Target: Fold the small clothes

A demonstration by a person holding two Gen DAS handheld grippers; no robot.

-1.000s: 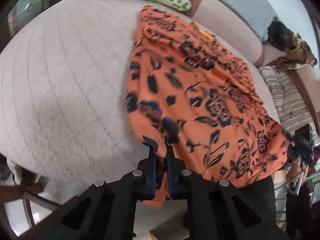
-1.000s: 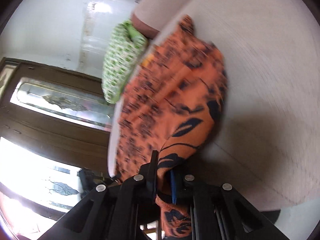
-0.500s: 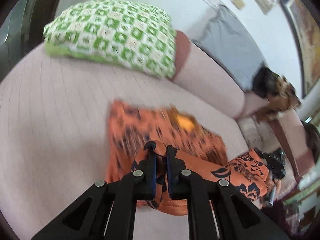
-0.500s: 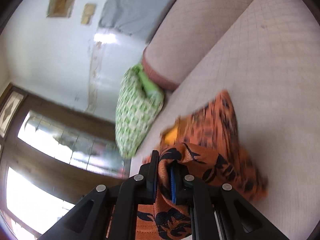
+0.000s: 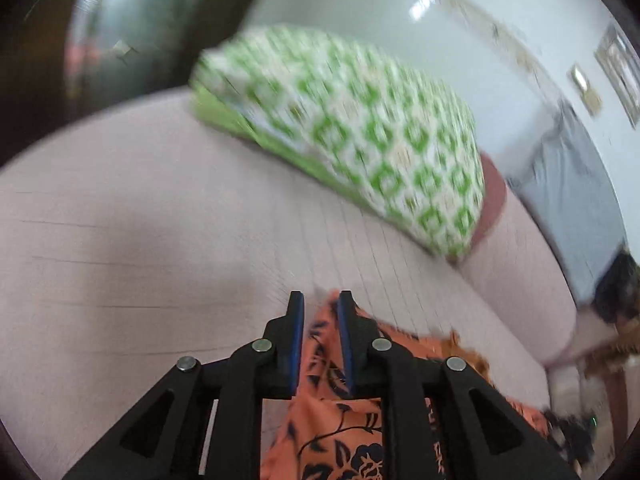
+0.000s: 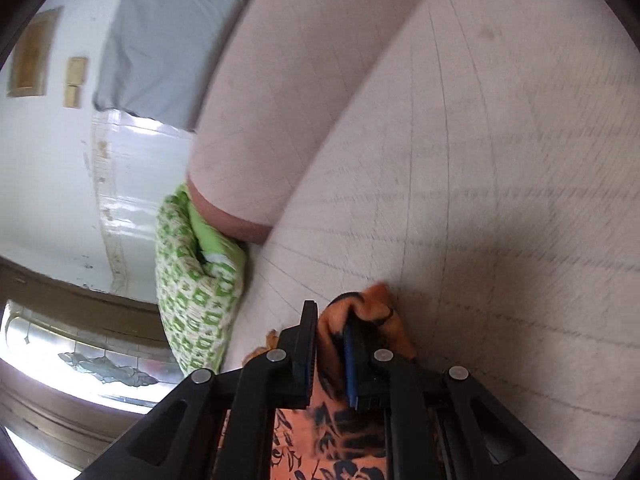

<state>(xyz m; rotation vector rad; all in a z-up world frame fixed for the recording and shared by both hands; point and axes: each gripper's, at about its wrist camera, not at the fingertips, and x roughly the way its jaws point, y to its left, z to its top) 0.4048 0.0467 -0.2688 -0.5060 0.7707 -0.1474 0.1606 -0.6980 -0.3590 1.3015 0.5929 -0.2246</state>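
Orange garment (image 5: 344, 436), first fold underway: my left gripper (image 5: 320, 320) slackened around it (cloth loose between), right gripper (image 6: 332, 336) pinching an edge; laying flat remains.

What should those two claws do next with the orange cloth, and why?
Probably open and let go. Both the left gripper and right gripper have the cloth low over the sofa, apparently folded over itself.

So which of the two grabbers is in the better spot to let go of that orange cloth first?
Probably the left gripper: its jaws already stand apart, the orange cloth lying loosely between them. The right gripper looks clamped on bunched cloth above the sofa seat.
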